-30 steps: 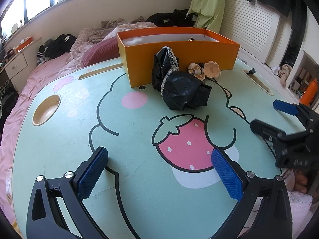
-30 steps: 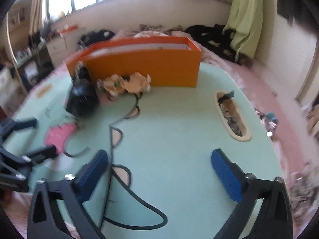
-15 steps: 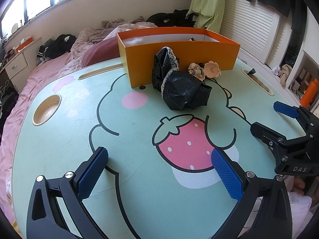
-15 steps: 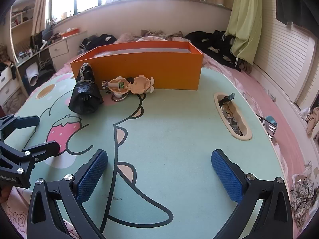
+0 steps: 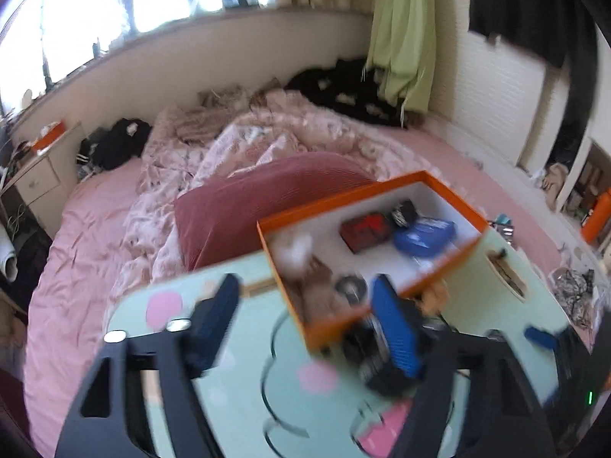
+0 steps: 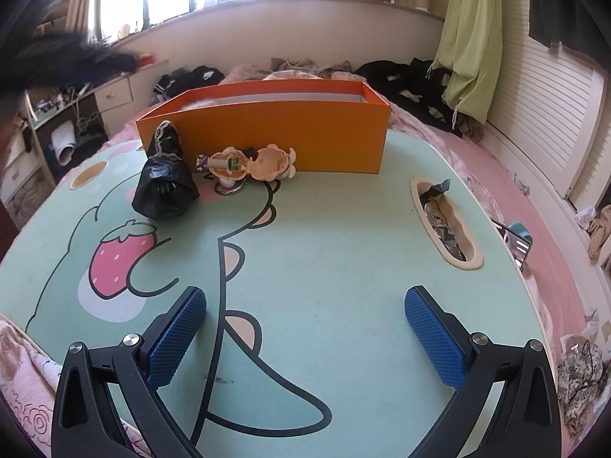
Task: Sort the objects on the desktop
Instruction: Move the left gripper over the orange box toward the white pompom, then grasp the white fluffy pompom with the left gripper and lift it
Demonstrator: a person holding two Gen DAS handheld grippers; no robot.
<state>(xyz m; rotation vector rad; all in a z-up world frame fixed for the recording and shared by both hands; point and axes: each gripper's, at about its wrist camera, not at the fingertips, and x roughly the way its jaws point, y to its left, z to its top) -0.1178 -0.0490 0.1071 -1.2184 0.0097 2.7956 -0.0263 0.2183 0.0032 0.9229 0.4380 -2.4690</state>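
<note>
The bench (image 6: 343,229) is seen to have a smooth, matt mint surface printed with a cartoon. The orange box (image 6: 282,133) looks to be made of matt cardboard, lined in white paper. A glossy, crinkled black plastic bag (image 6: 164,187) is edged with pale lace. The small beige toy (image 6: 252,164) appears to be of smooth moulded plastic. The pads (image 6: 435,336) of the right claw (image 6: 305,337) are covered in blue, finely knurled rubber on matt black plastic arms, fixed with shiny metal bolts. In the blurred left view, crumpled pink cloth is seen on the bed (image 5: 95,229).
</note>
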